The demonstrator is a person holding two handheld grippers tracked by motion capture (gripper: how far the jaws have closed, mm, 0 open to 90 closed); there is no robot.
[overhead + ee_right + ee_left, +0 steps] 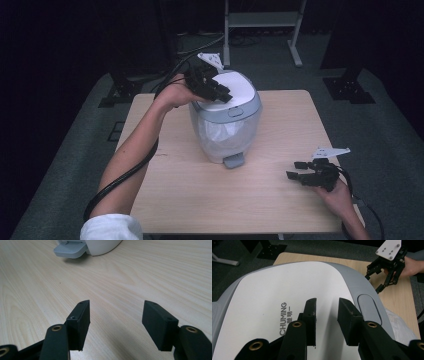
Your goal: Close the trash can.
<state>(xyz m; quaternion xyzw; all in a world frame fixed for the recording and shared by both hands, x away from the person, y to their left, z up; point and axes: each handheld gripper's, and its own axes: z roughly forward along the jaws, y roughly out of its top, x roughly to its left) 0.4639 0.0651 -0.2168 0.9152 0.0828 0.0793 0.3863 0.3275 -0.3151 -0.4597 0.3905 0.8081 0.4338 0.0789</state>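
1. At the left of the high view, the left gripper (pixel 216 91) rests over the white lid (pixel 235 86) of a pedal bin (pixel 226 116) standing mid-table toward the far edge; a white liner bag (pixel 225 135) shows through the bin's clear wall. The lid is down, so the work in hand appears to be pressing or settling it shut.
2. In the left gripper view the jaws stand a little apart with nothing between them, the fingertips (pixel 311 305) lying on or just above the lid beside its printed lettering; contact cannot be told for certain.
3. The grey push button (pixel 367 307) sits just beyond the jaws; the next move probably calls for a short, square push down on lid or button, without sliding off the curved top.
4. The grey foot pedal (pixel 233 160) juts from the bin's near side.
5. At the right, the right gripper (pixel 301 170) rests low over the wooden table (pixel 200 200), well apart from the bin, its jaws wide apart and holding nothing.
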